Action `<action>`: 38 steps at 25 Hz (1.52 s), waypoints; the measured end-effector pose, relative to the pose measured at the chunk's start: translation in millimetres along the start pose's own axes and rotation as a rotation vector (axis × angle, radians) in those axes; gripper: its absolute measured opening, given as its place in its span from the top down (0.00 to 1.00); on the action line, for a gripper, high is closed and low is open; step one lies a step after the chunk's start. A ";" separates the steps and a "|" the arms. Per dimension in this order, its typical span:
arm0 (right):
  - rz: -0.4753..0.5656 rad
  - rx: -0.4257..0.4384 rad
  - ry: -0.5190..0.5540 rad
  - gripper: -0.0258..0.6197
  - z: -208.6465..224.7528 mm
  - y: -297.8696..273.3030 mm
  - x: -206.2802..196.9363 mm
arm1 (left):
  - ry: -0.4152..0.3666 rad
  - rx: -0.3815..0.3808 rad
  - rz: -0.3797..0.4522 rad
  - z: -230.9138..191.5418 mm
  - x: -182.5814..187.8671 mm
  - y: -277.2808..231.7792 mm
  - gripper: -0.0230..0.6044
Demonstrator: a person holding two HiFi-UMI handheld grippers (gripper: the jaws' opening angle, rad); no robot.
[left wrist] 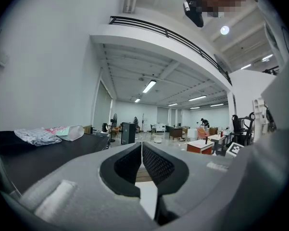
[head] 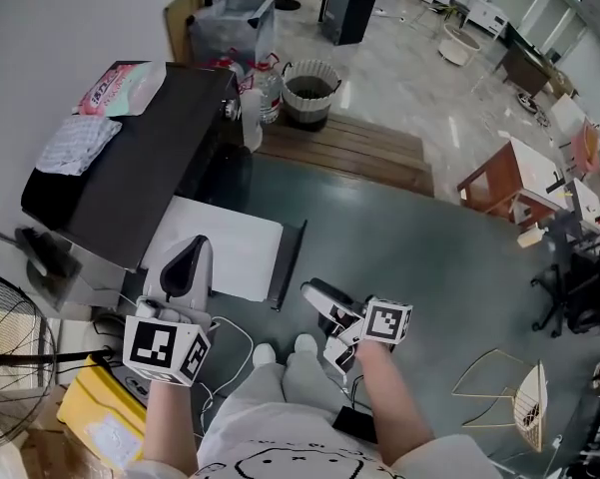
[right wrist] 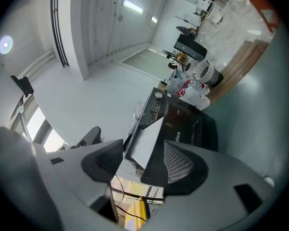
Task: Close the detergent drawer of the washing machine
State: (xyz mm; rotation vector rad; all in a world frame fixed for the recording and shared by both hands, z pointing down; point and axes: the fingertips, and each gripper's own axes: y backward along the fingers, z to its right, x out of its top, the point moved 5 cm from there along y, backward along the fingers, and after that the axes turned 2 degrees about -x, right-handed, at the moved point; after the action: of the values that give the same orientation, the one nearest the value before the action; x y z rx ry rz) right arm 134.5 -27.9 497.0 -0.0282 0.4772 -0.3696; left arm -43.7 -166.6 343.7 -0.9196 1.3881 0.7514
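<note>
The black washing machine [head: 120,183] stands at the left of the head view. Its white detergent drawer [head: 225,252] is pulled out toward the floor space, with a dark front strip [head: 288,265] at its outer end. My left gripper [head: 194,241] hovers over the drawer's near corner. In the left gripper view the left gripper [left wrist: 141,146] has its pads closed together with nothing between them. My right gripper [head: 311,290] is just right of the drawer front, apart from it. In the right gripper view the right gripper [right wrist: 143,150] is open and empty, rolled sideways, and faces the drawer [right wrist: 151,131] and the machine [right wrist: 190,124].
A cloth [head: 75,143] and a pink packet [head: 125,86] lie on the machine's top. A fan [head: 10,342] and a yellow box [head: 85,407] stand at the near left. Behind are bottles [head: 265,88], a basket [head: 309,93] and a wooden platform [head: 349,148]. A wire chair [head: 519,387] stands right.
</note>
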 end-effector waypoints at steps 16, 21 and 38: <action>-0.195 0.153 -0.225 0.48 80.1 -35.1 -16.8 | -0.002 0.068 -0.116 5.1 -21.5 -45.2 0.93; -0.234 0.200 -0.266 0.48 98.9 -46.4 -18.0 | -0.023 0.121 -0.147 0.3 -25.6 -52.0 0.93; -0.317 0.462 -0.295 0.47 109.4 -70.8 -6.7 | -0.059 0.235 -0.203 5.6 -39.0 -60.7 0.93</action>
State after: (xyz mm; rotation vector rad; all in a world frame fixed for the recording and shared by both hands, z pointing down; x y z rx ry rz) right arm 154.5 -98.0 605.2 0.2897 0.0849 -0.7674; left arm 9.7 -187.1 388.1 -0.8306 1.2782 0.4479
